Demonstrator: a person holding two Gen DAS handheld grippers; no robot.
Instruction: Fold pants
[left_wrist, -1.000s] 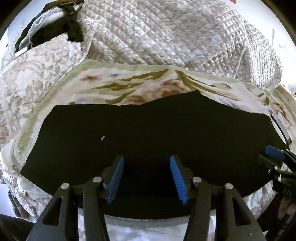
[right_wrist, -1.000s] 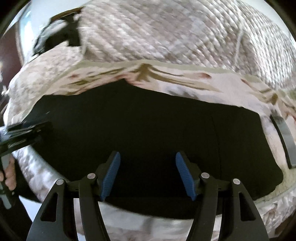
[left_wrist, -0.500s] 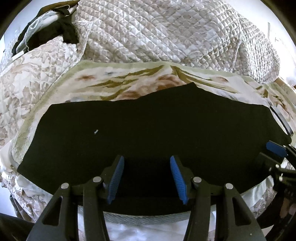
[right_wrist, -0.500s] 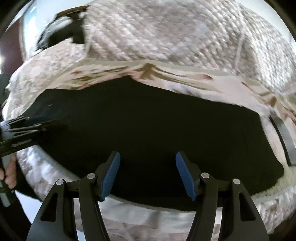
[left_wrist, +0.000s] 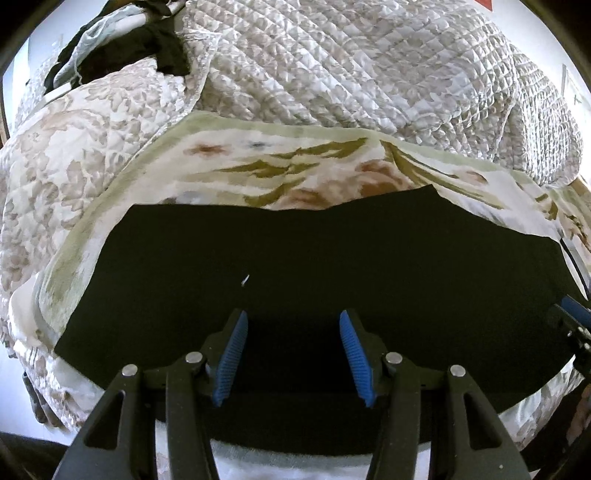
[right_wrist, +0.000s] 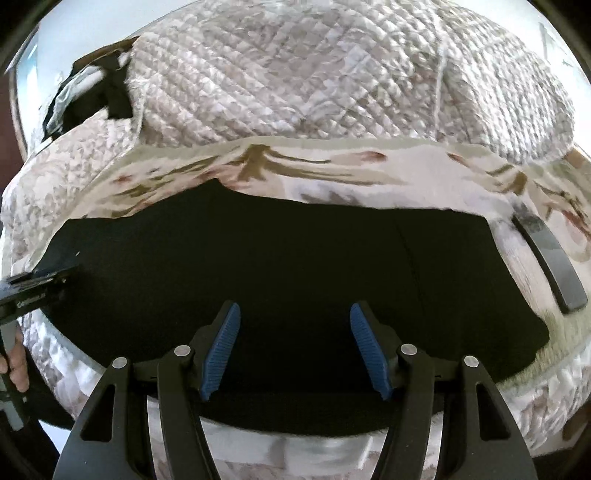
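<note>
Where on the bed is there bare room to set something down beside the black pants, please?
The free patch is the floral sheet, a strip between the black pants and the heaped quilt. The right end is crowded by a dark flat object. The dark clothes fill the far-left corner.

Home bedroom: bed, quilted bedspread (left_wrist: 351, 74), floral sheet (left_wrist: 258, 158), clothes heap (left_wrist: 122, 48).

Matt black cloth pants (left_wrist: 314, 266) ahead of the fingers, smooth woven floral sheet (left_wrist: 258, 155) beyond them, puckered quilted cover (left_wrist: 369, 74) (slight sheen) farther off, ribbed blue rubbery pads (right_wrist: 221, 350), matt black plastic finger arms with dull metal rivets.
</note>
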